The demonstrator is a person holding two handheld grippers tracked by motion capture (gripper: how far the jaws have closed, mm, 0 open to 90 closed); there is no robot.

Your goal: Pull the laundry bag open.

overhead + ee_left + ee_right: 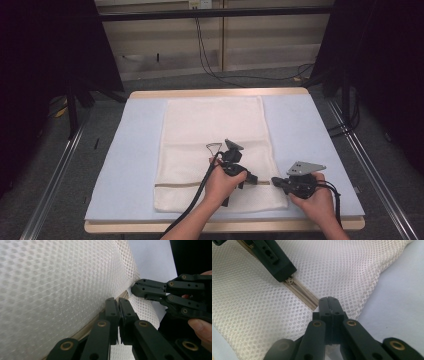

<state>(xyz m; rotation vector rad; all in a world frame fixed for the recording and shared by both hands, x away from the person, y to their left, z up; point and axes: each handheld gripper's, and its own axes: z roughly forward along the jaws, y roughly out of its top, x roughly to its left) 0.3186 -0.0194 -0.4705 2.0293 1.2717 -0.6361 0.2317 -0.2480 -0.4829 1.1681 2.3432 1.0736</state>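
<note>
White mesh bag (215,145) lies flat mid-tabletop (310,130), zipper (300,291) running 9-to-3 near its 6 o'clock edge. Right gripper (329,305): jaws together, clamped on zipper's end w/ mesh at bag's 3 o'clock side. Left gripper (117,305): jaws together on the zipper, prob. the pull. Likely step: unzip. Keep right as anchor, fabric taut; draw left straight along teeth toward 9, low & slow, no lifting.

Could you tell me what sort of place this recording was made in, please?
Probably a lab recording station, not a home: a table under a pale blue mat, flanked by black curtains, with floor rails and loose cables by the wall. A white mesh bag lies on it.
</note>
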